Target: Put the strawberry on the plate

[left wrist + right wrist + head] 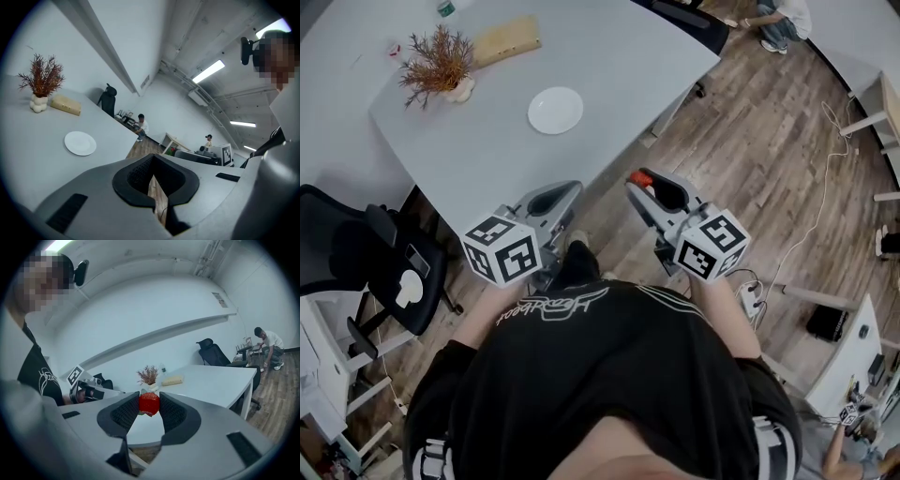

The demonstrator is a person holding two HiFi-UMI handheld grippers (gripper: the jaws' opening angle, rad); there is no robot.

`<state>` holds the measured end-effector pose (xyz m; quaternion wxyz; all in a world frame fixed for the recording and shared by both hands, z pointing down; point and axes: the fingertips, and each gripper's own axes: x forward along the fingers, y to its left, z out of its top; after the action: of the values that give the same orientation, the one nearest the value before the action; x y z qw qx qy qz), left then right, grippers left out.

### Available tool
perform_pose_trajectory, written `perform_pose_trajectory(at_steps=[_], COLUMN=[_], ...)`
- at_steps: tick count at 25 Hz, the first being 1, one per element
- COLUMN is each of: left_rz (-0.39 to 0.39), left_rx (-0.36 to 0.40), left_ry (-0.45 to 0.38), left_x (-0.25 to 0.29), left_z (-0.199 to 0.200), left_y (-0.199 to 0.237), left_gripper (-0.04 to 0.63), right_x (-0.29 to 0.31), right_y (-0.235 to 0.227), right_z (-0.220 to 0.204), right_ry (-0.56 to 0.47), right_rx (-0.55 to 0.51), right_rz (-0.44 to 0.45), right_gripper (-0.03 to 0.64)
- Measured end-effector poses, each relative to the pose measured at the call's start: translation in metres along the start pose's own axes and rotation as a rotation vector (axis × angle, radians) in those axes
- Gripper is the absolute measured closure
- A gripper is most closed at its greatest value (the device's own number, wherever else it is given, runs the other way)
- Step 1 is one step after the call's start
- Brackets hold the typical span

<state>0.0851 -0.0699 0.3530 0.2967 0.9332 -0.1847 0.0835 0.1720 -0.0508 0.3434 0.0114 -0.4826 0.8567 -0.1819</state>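
Strawberry (pixel 149 404) in our right tool, plate ahead and to its left
We pinch it between the part-spread jaws of the right tool (pixel 639 180), out over the floor beside the bench (pixel 619 66); the plate (pixel 555 110) lies forward-left on the bench; our left tool (pixel 553 199) is closed and empty

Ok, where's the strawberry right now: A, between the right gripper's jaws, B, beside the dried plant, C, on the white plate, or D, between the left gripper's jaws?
A: the right gripper view shows the strawberry pinched between the pads of the right gripper, while the plate is bare.
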Motion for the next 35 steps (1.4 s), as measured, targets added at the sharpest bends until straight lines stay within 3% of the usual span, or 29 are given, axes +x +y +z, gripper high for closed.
perform_pose_trajectory(at_steps=[13,35], left_rz=[0.032,0.098], left_rx=[-0.045,-0.175], left_ry=[-0.001,-0.011], left_x=[0.025,0.029], left_z=[0.042,0.067], left_y=[0.070,0.172], left_gripper=[0.589,0.589], right_x=[0.072,0.182], right_y=[-0.041,-0.065], right_z=[0.017,0.016], right_ry=[0.050,0.157], right_rx=[0.009,-0.006], right_rz=[0.020,0.089], right_gripper=[0.491,0.491])
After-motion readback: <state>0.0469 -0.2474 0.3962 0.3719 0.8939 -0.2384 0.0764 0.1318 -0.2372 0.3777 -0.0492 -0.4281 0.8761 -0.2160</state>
